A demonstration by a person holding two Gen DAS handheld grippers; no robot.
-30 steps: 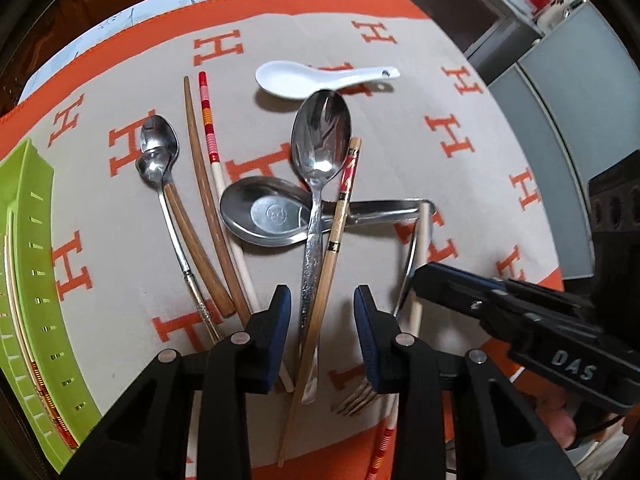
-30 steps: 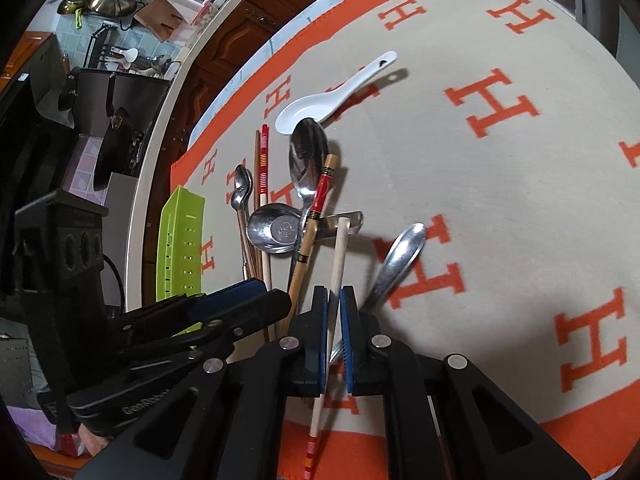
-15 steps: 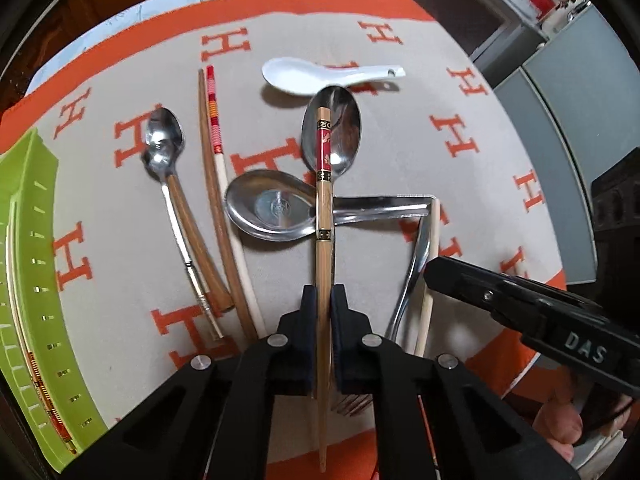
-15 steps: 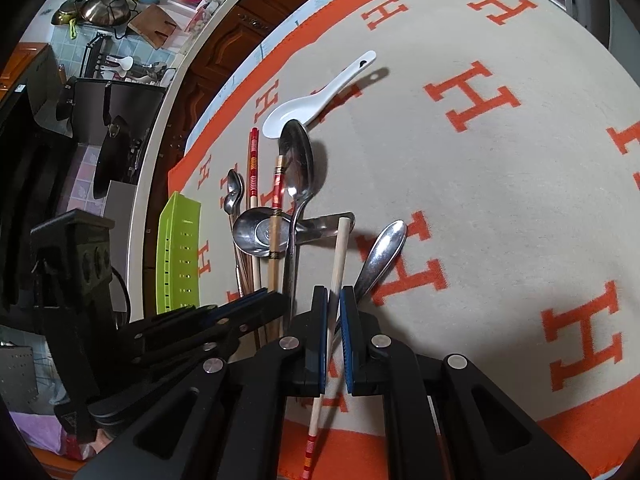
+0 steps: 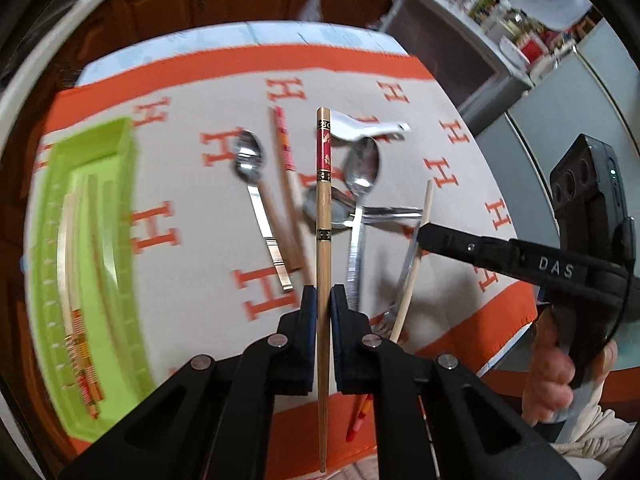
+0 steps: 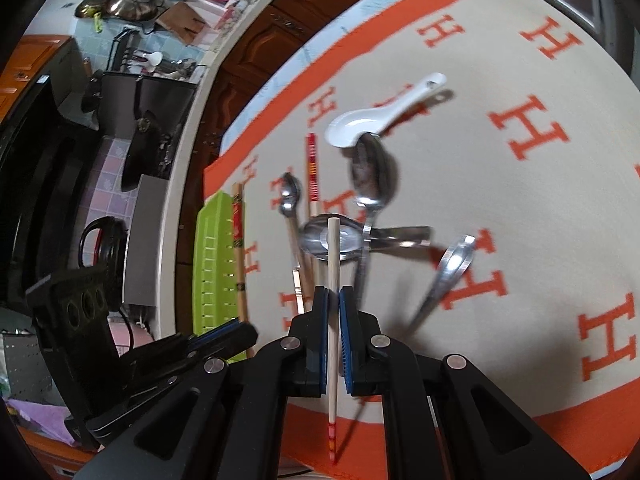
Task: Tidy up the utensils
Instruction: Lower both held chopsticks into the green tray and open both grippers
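Note:
My left gripper [image 5: 323, 300] is shut on a wooden chopstick with a red patterned end [image 5: 323, 208], lifted off the cloth and pointing away from me. My right gripper [image 6: 333, 300] is shut on a pale chopstick with a red-striped tip [image 6: 333, 264], also raised. Below them on the cloth lie a white ceramic spoon [image 5: 360, 127], a large steel spoon [image 5: 362, 168], a steel ladle-like spoon [image 6: 340, 236], small spoons [image 5: 250, 160], a red-striped chopstick [image 5: 285, 148] and a fork [image 6: 448, 272]. The green tray [image 5: 100, 240] at the left holds several chopsticks.
An orange-bordered beige cloth with H marks [image 6: 532, 128] covers the table. The right gripper's body [image 5: 560, 264] and a hand [image 5: 556, 368] show at the right of the left wrist view. Wooden cabinets and a kitchen counter lie beyond the table's far edge.
My left gripper closed on the red-ended chopstick, then lifted it and swung left toward the green tray. My right gripper rose with the pale chopstick.

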